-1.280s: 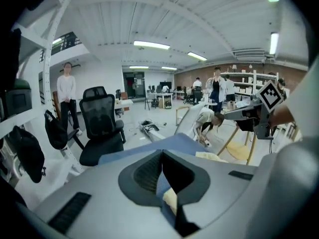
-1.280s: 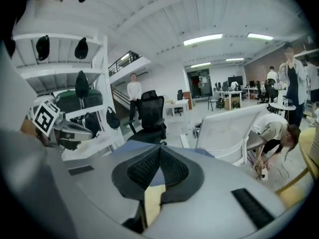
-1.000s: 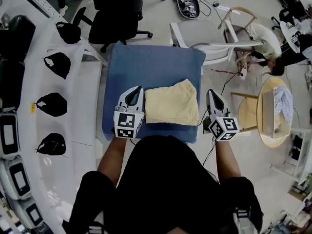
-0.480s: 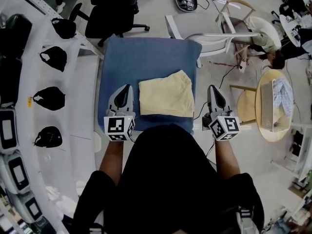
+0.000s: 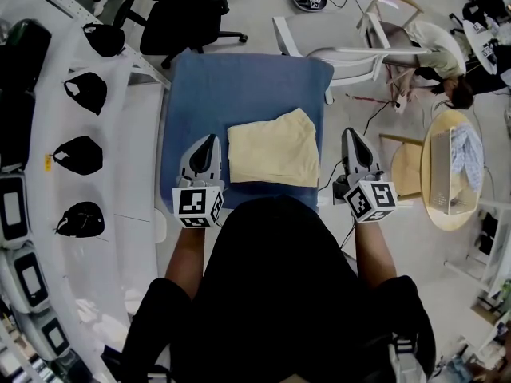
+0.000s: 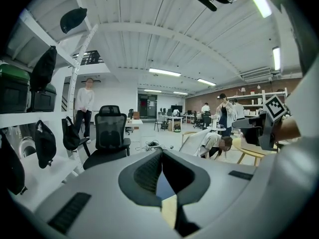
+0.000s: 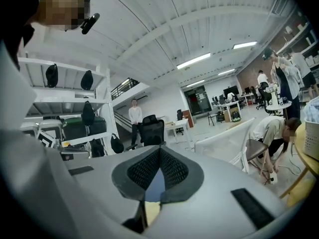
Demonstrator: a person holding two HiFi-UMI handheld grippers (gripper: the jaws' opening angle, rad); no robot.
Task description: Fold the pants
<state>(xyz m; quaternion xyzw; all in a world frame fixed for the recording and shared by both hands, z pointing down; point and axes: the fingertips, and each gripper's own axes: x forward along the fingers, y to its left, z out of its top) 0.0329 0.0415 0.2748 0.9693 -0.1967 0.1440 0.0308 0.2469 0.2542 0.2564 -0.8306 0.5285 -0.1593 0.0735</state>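
On the blue table, the pants lie flat as a compact yellow rectangle on the half of the top nearer the person, with the far right corner peaking slightly. Change over the last second: the left tongs sat tight against the left edge of the pants, and now a narrow strip of blue shows between them. The right tongs keep much the same place. Both tongs have their jaws together with nothing between them. The left gripper view shows the tips meeting on open air, and the right gripper view shows the same. Reading: the fold looks finished and both tongs have let go and backed off, so little or nothing seems left to do. Relative position: the pants lie between the two tongs. The left tongs hover over the table just beside the pants' left edge. The right tongs are past the table's right edge, clear of the cloth. Further out are a black office chair and a white chair beyond the far edge.
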